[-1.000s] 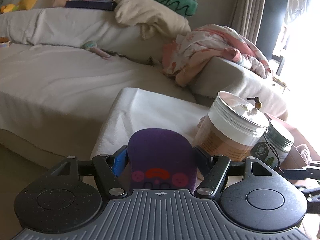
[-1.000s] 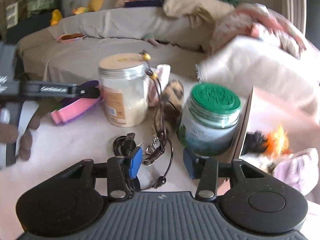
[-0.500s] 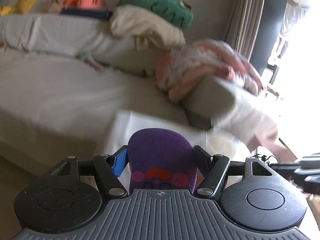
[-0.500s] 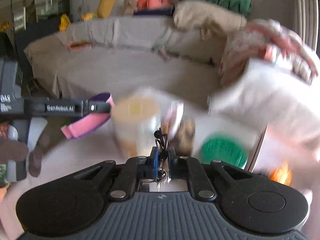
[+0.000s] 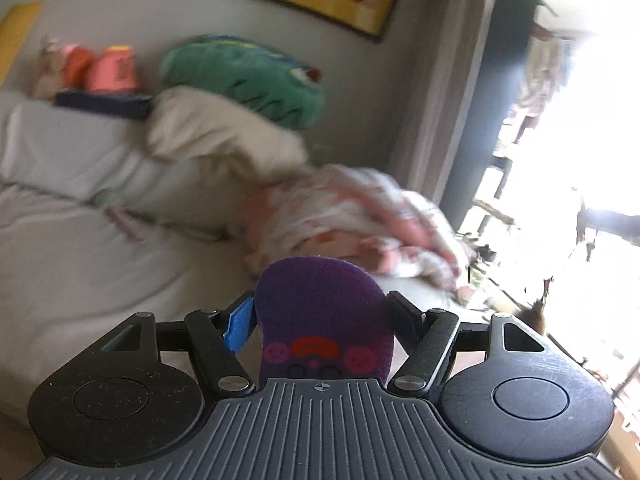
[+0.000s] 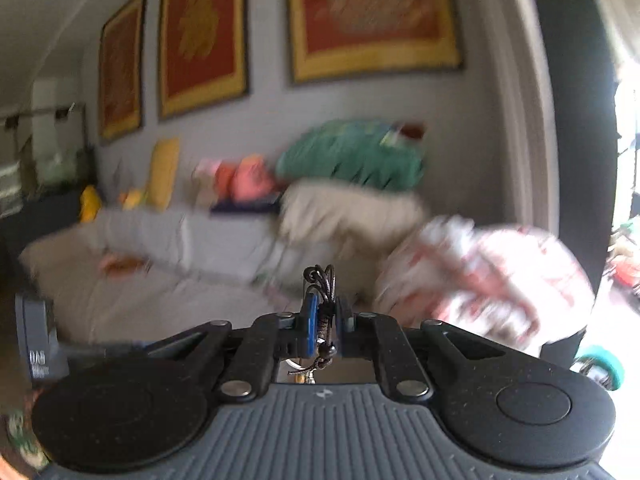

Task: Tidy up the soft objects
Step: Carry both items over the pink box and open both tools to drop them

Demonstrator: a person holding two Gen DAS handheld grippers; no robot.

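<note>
Both grippers higher than before: purple plush (image 5: 320, 308), dark cord (image 6: 325, 304) in fingers.

- Raised well above the white table: jars and table gone from both wrist views, framed pictures (image 6: 372, 20) on the far wall now showing.
- Right gripper (image 6: 325, 322) gone from wide apart to clamped on the dark cord (image 6: 325, 280), lifted off the table.
- Left gripper (image 5: 320, 312) carried upward with the purple sock (image 5: 320, 312), now before the pink floral blanket (image 5: 352, 220).
</note>
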